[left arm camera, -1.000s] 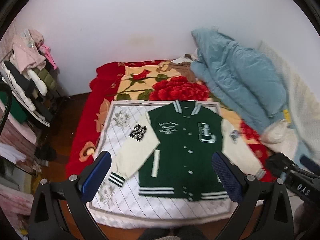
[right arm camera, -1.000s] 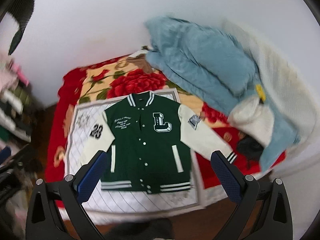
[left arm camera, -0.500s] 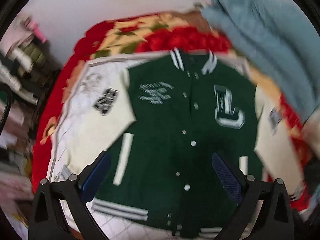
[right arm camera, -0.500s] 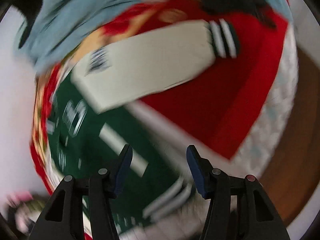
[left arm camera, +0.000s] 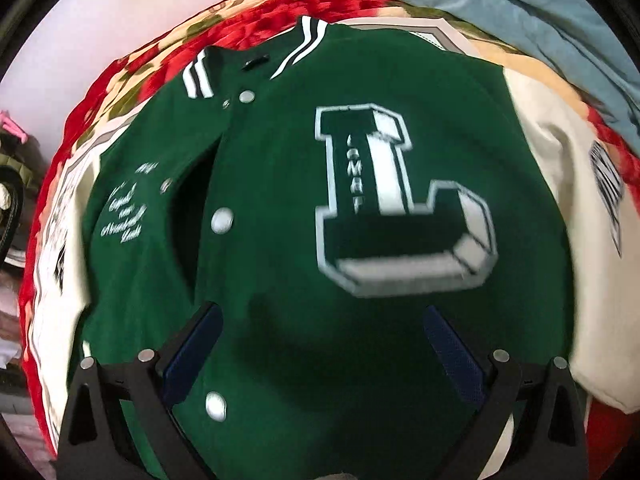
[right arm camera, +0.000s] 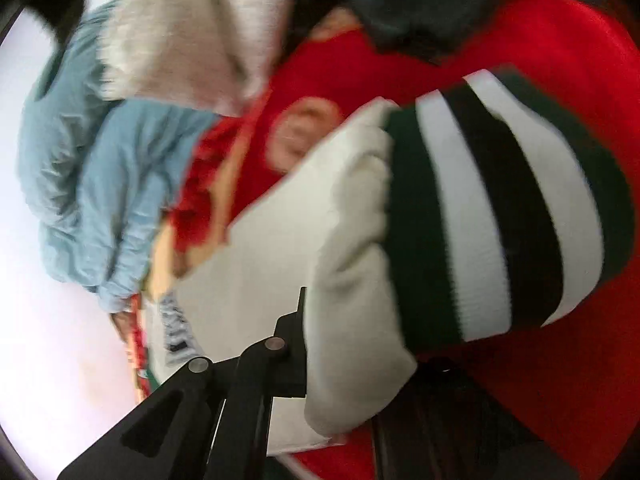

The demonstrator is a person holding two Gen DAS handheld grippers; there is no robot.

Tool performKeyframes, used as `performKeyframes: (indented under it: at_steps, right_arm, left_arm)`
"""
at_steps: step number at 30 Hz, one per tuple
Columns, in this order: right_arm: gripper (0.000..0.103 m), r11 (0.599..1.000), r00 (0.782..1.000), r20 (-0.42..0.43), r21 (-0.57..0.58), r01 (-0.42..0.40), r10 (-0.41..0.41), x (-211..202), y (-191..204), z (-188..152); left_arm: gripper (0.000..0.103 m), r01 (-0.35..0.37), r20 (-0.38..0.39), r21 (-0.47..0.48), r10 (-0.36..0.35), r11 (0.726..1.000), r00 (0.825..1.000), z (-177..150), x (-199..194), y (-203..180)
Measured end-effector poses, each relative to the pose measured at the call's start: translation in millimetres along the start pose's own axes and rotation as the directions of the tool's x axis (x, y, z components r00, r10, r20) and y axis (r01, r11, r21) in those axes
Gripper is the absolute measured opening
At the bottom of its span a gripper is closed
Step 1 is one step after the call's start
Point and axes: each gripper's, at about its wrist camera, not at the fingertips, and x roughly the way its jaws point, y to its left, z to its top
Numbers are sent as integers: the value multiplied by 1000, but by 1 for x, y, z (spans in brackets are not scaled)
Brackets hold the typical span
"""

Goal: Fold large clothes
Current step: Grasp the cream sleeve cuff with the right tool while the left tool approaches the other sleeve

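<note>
Lying flat on a red floral blanket [left arm camera: 132, 68], the green jacket [left arm camera: 280, 208] sits under the spread left tool [left arm camera: 320, 344]; the right tool [right arm camera: 320, 320] clamps its cream sleeve [right arm camera: 344, 264].

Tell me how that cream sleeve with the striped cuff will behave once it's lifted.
The cream sleeve will probably be floppy: it already bunches where the right gripper meets it. It looks thick and padded, so likely rather heavy, and should drape in soft folds. The ribbed striped cuff may stretch; it looks grippy, not slippery.
</note>
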Motion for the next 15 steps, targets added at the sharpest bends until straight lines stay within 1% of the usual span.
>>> performKeyframes:
  at_steps: [2, 4, 6, 8, 9, 10, 11, 13, 15]
  right_arm:
    - [5, 998, 1000, 5, -63, -15, 15, -5, 32, 0]
    - [5, 989, 999, 4, -141, -53, 54, -16, 73, -5]
    - [4, 969, 995, -22, -228, -100, 98, -27, 124, -19]
    - [4, 942, 990, -62, -306, -136, 123, -29, 175, -40]
    - [4, 923, 986, -97, -348, -162, 136, -27, 204, -56]
    - [4, 907, 981, -127, -378, -183, 144, -25, 223, -71]
    - [4, 883, 974, -171, -422, -206, 146, -19, 252, -95]
    - [4, 831, 957, -256, -497, -248, 132, -1, 298, -144]
    - [4, 764, 936, -342, -579, -283, 87, 26, 339, -208]
  left_arm:
    - [103, 1, 13, -31, -1, 1000, 1000, 11, 3, 10]
    - [103, 4, 19, -74, -2, 997, 1000, 22, 2, 29]
    - [103, -8, 16, -119, 10, 993, 1000, 30, 1, 52]
    - [103, -23, 9, -180, 25, 983, 1000, 32, -5, 87]
    - [103, -34, 4, -205, 35, 978, 999, 33, -6, 103]
    - [103, -40, 1, -225, 42, 973, 999, 33, -8, 117]
    - [103, -54, -1, -248, 56, 967, 998, 31, -11, 133]
    - [103, -102, -2, -300, 106, 948, 994, 21, -16, 177]
    - [103, -147, -2, -337, 156, 930, 988, 12, -20, 207]
